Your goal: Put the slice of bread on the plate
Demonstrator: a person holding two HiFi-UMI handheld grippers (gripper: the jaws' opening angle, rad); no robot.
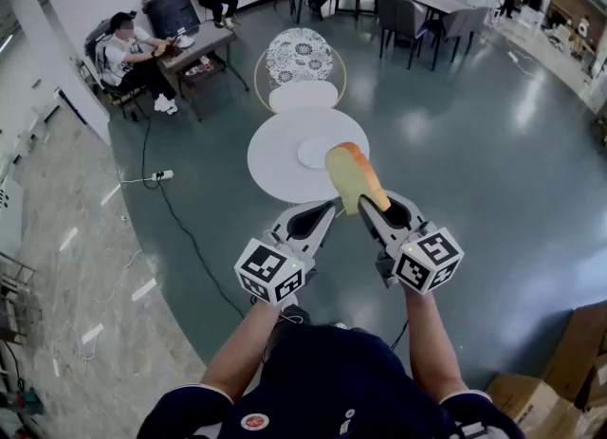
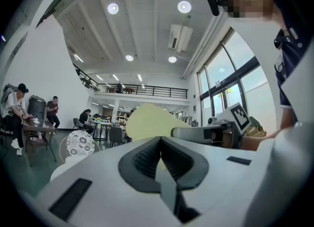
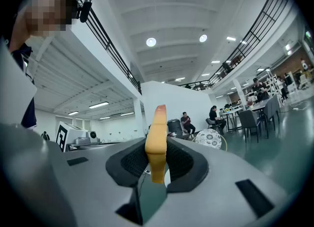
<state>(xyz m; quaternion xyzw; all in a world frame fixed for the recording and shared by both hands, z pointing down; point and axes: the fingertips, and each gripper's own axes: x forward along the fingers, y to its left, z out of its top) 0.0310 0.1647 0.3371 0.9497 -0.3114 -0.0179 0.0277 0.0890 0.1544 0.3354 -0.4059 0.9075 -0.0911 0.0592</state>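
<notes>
A wide hall with a grey-green floor is spreading out below, and a round white counter [image 1: 270, 157] is standing just ahead of the person.

**Item.** The slice of bread [image 1: 353, 176] is hanging in the air, standing on edge. The right claw [image 1: 372, 208] is holding it by its lower end. In the right gripper view the pads are pressing on both faces of the slice.

**Position.** In the head view the slice is showing over the counter's near side. The plate [image 1: 308, 153] is sitting near the counter's middle, just beyond the slice, and the bread is not yet resting on it.

**Step, as judged.** The carry to the plate is under way.

**Next move, as judged.**
- Bringing the slice over the plate and lowering it.
- Tipping it flat.
- Opening the pads only once it is resting there.

**Other claw.** The left claw [image 1: 321, 217] is hanging beside the right one, jaws together and empty.
</notes>
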